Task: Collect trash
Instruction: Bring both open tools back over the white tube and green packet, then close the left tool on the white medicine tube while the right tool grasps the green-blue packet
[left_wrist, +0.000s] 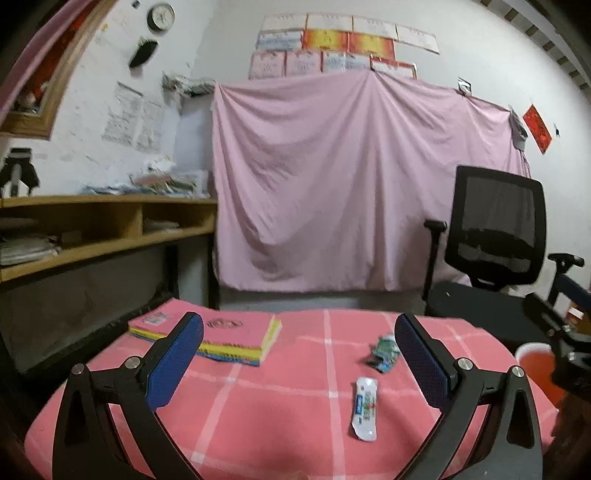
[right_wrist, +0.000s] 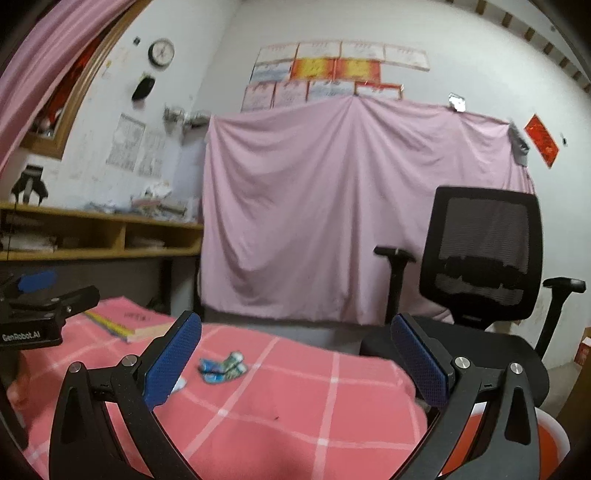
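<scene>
From the left wrist camera, the left gripper (left_wrist: 299, 354) hangs above a table draped in a pink checked cloth (left_wrist: 280, 413), its blue-padded fingers spread wide with nothing between them. A white wrapper (left_wrist: 365, 413) lies flat on the cloth between the fingers, nearer the right one; its small blue label is too blurred to read. Just beyond it sits a crumpled green-blue wrapper (left_wrist: 384, 352). A pink book (left_wrist: 221, 338) rests at the table's far left. An orange bin (left_wrist: 537, 369) stands off the table's right edge, near a black office chair (left_wrist: 495, 236).

From the right wrist camera, the right gripper (right_wrist: 295, 356) is likewise spread and empty above the cloth. The crumpled wrapper lies between its fingers, close to the left pad. The other gripper's body at left reads "GenRobot.AI". The orange bin shows below the right finger.
</scene>
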